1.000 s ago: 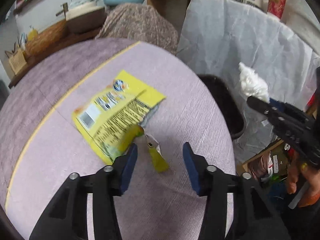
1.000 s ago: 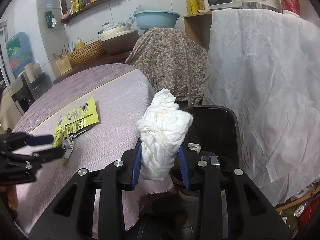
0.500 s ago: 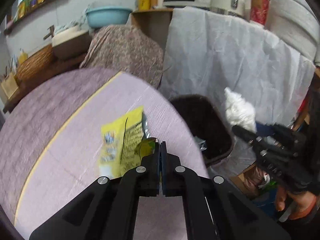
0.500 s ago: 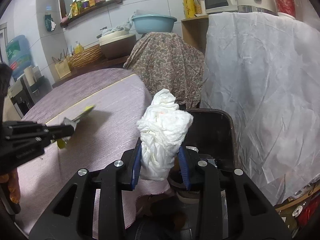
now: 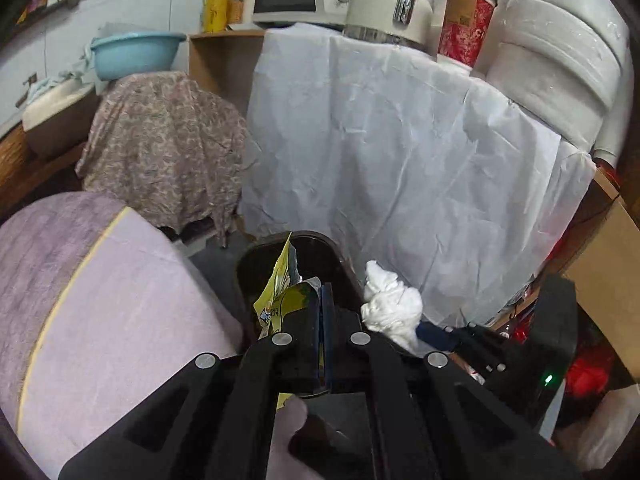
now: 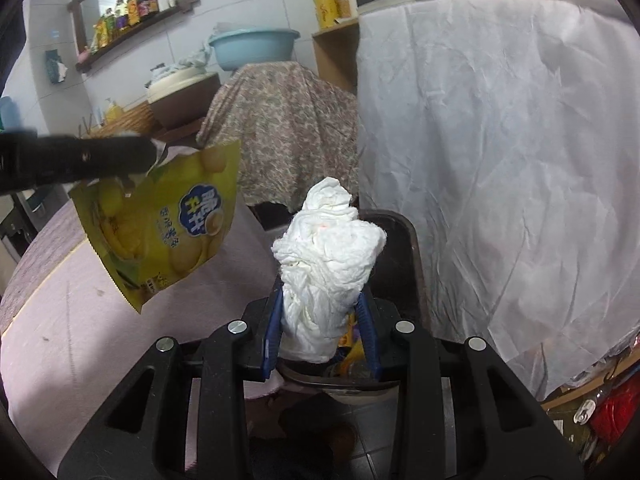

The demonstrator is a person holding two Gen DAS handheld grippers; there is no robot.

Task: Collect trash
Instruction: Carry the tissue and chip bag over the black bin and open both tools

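Bin (image 6: 404,240) holds scraps; both grippers clamp trash above it.

Yellow snack bag (image 6: 160,228) dangling in air, crumpled white tissue (image 6: 326,264) upright, dark bin (image 5: 316,256) beneath

My left claw (image 5: 322,312) holds the yellow crinkled snack packet (image 6: 168,220) in the air, over the edge of the round table with the mauve cloth (image 6: 80,344) and beside the dark plastic bin (image 5: 320,256). My right claw (image 6: 320,332), to its right, holds the white crumpled tissue wad (image 6: 328,248) above the bin's near rim. Behind the bin hangs a white wrinkled sheet (image 5: 400,168); left of that stands something under a patterned floral cloth (image 5: 168,140).
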